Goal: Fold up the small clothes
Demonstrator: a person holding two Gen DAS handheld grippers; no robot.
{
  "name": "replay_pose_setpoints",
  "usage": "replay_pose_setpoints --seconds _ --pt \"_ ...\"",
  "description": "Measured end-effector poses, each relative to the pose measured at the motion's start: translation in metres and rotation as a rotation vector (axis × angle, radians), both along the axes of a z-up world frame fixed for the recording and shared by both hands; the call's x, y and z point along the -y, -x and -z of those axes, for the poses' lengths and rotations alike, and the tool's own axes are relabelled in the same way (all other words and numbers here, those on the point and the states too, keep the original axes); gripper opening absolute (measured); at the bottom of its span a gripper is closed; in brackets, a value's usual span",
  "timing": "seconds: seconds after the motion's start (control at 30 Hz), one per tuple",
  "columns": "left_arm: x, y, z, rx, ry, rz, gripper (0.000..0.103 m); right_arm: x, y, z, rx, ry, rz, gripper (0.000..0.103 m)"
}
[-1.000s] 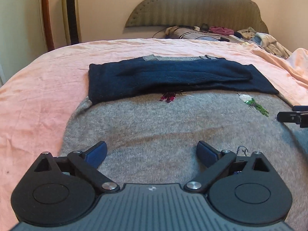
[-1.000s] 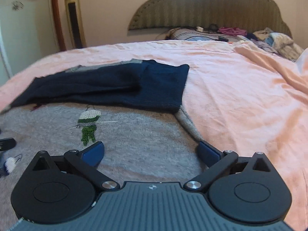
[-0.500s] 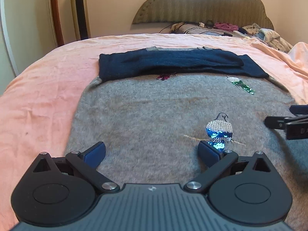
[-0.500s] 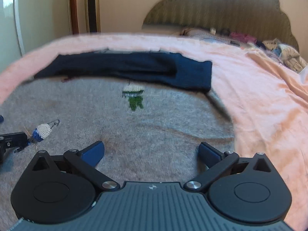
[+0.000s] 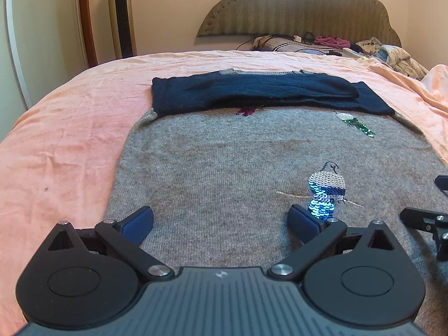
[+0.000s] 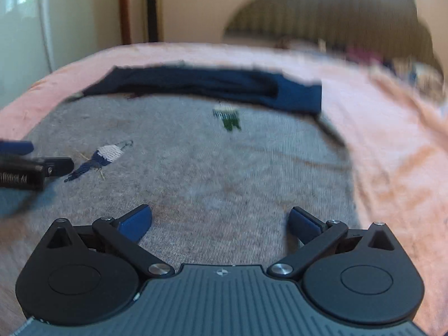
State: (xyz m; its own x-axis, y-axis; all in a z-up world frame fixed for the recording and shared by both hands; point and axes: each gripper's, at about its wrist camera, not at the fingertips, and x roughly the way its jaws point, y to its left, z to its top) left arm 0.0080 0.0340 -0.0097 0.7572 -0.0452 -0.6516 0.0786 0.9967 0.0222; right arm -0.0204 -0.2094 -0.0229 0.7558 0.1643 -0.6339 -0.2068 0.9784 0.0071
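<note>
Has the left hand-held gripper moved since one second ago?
Yes. The left hand-held gripper has pulled back toward the sweater's hem: the navy sleeves now lie farther off, and the blue sequin bird has come into view.

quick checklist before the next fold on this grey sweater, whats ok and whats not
1. Left gripper open and empty: ok, jaws wide, nothing between them.
2. Right gripper open and empty: ok, same.
3. Navy sleeves folded across the top of the sweater: ok, both lie flat over the chest.
4. Sweater body smooth: ok in the left view; the right view is blurred, so cannot tell on that side.
5. Bottom hem in sight for a grasp: cannot tell, both gripper bodies hide it.
6. Grippers apart from each other: ok, each shows only at the edge of the other's view.
</note>
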Motion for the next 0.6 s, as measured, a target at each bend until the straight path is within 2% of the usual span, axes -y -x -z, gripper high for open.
replay_pose_setpoints --seconds 0.1,0.2,0.3,0.5,0.6 --pt "0.001 0.005 -0.001 -0.01 -0.01 -0.011 0.103 0.01 0.002 0.0 0.002 -0.039 0.009 0.103" --pt "0.002 0.017 -0.005 -0.046 -0.015 -0.042 0.103 0.004 0.003 0.0 0.002 0.003 0.011 0.103" --pt "0.004 0.031 -0.007 -0.067 -0.001 -0.054 0.103 0.004 0.003 0.0 0.002 0.002 0.014 0.103" --pt "0.004 0.049 -0.001 -0.008 0.002 -0.058 0.103 -0.005 0.003 -0.01 -0.02 0.033 0.05 0.103" --pt "0.004 0.048 -0.001 -0.004 0.004 -0.057 0.103 -0.014 0.01 -0.007 -0.028 0.038 -0.008 0.103"
